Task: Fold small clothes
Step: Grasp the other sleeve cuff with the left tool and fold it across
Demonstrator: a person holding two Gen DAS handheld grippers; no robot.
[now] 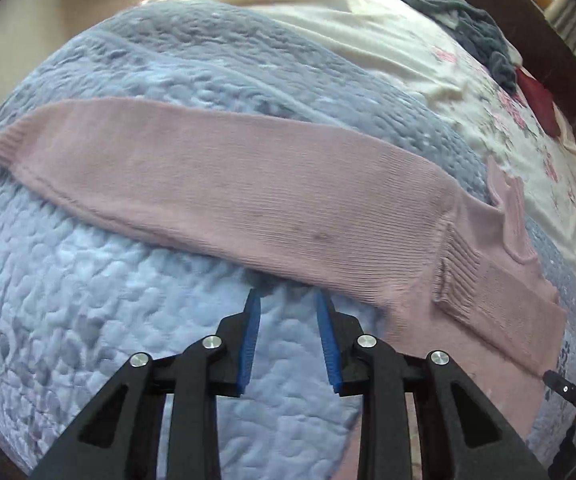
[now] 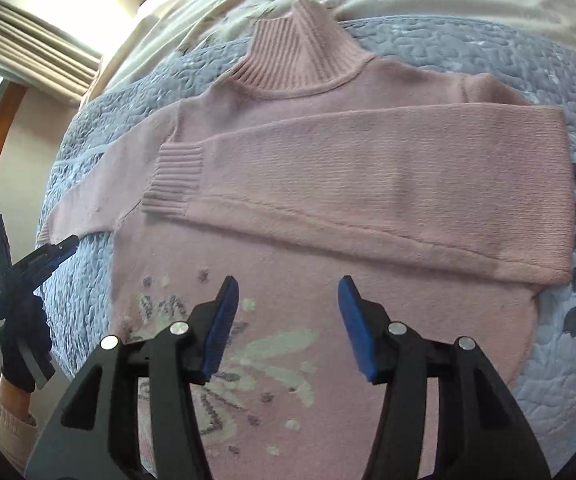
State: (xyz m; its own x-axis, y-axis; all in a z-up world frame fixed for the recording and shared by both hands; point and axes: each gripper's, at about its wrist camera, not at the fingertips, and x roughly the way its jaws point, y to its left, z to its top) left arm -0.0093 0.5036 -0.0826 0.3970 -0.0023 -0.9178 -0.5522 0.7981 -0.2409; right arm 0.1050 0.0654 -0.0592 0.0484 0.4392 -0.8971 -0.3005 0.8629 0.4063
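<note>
Sweater: pink sweater [image 2: 328, 200] lies flat on the blue quilt [image 1: 108, 320], one sleeve folded across the chest, the other sleeve [image 1: 208, 172] stretched out sideways.
Right gripper [image 2: 288, 292]: jaws wide, empty, above the sweater's patterned front.
Left gripper [image 1: 286, 300]: jaws narrowly parted, empty, just short of the outstretched sleeve's edge.
Surroundings: grey garment [image 1: 464, 28] and dark red cloth [image 1: 536, 100] lie well apart near the headboard.
Room: bare quilt beside both sleeves.

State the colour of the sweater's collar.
Pink, ribbed collar, matching the rest of the sweater; the right wrist view shows it best.
</note>
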